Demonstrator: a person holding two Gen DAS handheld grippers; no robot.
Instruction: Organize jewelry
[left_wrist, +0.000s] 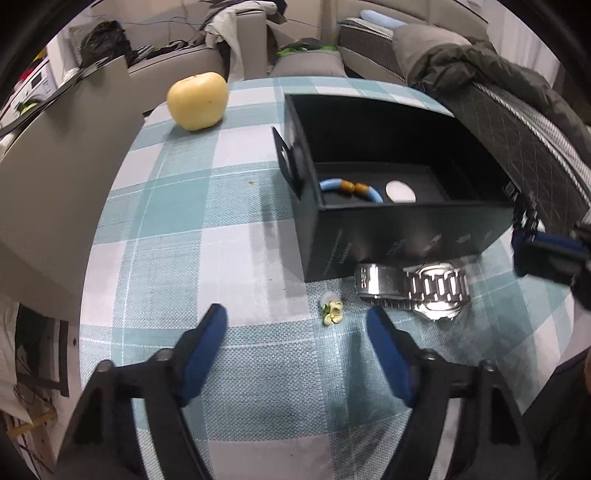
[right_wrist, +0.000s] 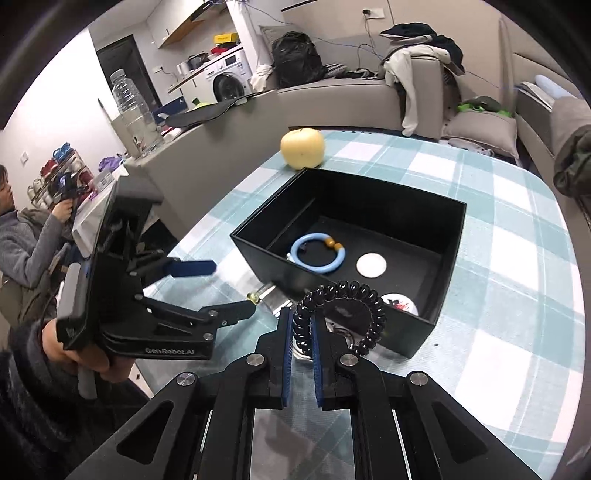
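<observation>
Right wrist view: nearest, the right gripper (right_wrist: 301, 332) is clamped on a black coiled bracelet (right_wrist: 340, 314), held above the near wall of the black box (right_wrist: 448, 266). Left gripper (left_wrist: 297, 325) hangs spread wide over the checked surface (left_wrist: 177, 221), a small flower earring (left_wrist: 331, 311) just ahead, a steel watch (left_wrist: 413, 288) against the box. Inside lies a blue bracelet (right_wrist: 317, 254); beyond, a yellow apple (left_wrist: 197, 99)

My left gripper (left_wrist: 295, 321) hangs wide open over the checked tablecloth (left_wrist: 166, 221). A small yellow earring (left_wrist: 331, 312) lies at one o'clock, a steel watch (left_wrist: 413, 290) beyond it, touching the black box (left_wrist: 399, 236).
</observation>
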